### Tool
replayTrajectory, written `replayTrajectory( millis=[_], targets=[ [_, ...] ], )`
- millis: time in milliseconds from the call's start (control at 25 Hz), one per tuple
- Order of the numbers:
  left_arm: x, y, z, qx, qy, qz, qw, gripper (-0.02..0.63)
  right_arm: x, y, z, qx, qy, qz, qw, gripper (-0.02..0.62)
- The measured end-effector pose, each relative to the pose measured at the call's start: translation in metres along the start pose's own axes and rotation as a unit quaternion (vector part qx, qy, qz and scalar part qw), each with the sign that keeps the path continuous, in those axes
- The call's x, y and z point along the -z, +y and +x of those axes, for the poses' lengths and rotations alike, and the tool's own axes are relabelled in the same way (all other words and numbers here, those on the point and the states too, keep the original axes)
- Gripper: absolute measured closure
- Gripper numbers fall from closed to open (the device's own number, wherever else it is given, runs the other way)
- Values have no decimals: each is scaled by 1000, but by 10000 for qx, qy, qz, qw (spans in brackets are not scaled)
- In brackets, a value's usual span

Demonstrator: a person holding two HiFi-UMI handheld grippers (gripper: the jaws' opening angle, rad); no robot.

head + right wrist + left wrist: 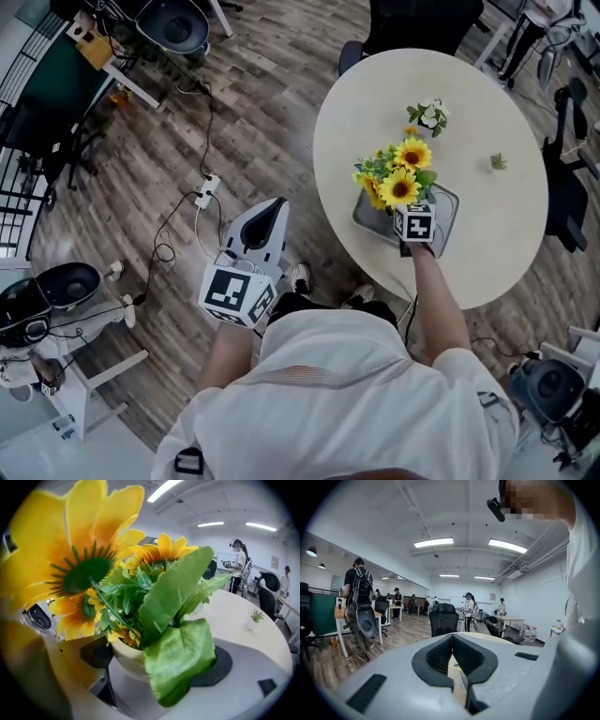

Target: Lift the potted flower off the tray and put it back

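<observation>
The potted flower (pixel 401 178), yellow sunflowers and green leaves in a cream pot, is seen over the grey tray (pixel 446 212) at the near side of the round table (pixel 506 234). Whether it rests on the tray or is raised off it cannot be told. The right gripper (pixel 412 221) is reached in from the near edge. In the right gripper view the pot (pixel 127 660) is clasped deep between its widely parted jaws, with the left pad (pixel 96 654) laid against the pot's wall and the right pad (pixel 220 665) partly covered by a large leaf. The left gripper (pixel 270 214) is held off the table to the left, over the wooden floor (pixel 187 141) and close to the person's body. Its jaws are clenched, the black pads (pixel 438 656) met at the tips with nothing between them. Farther across the table a small pot of white flowers (pixel 429 114) is set, and to its right, well apart, a tiny green plant (pixel 498 162). A white power strip (pixel 204 192) is laid on the floor left of the table.
</observation>
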State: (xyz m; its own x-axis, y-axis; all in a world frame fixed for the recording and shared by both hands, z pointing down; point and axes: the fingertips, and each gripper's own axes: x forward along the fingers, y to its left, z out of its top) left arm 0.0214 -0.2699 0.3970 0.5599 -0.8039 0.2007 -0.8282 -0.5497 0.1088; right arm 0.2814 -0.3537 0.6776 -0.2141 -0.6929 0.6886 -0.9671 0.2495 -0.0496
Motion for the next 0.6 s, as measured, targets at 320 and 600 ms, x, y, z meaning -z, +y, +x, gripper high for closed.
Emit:
replayTrajectory(
  millis=[320,600],
  targets=[
    [8,11,-6,-172,33,-48,9998,600,19,6,37,-8,290,-152,9995,117],
    [7,13,0,-171,76,-45,9998,600,28,7,48,-48,366,-224,9991,117]
  ],
)
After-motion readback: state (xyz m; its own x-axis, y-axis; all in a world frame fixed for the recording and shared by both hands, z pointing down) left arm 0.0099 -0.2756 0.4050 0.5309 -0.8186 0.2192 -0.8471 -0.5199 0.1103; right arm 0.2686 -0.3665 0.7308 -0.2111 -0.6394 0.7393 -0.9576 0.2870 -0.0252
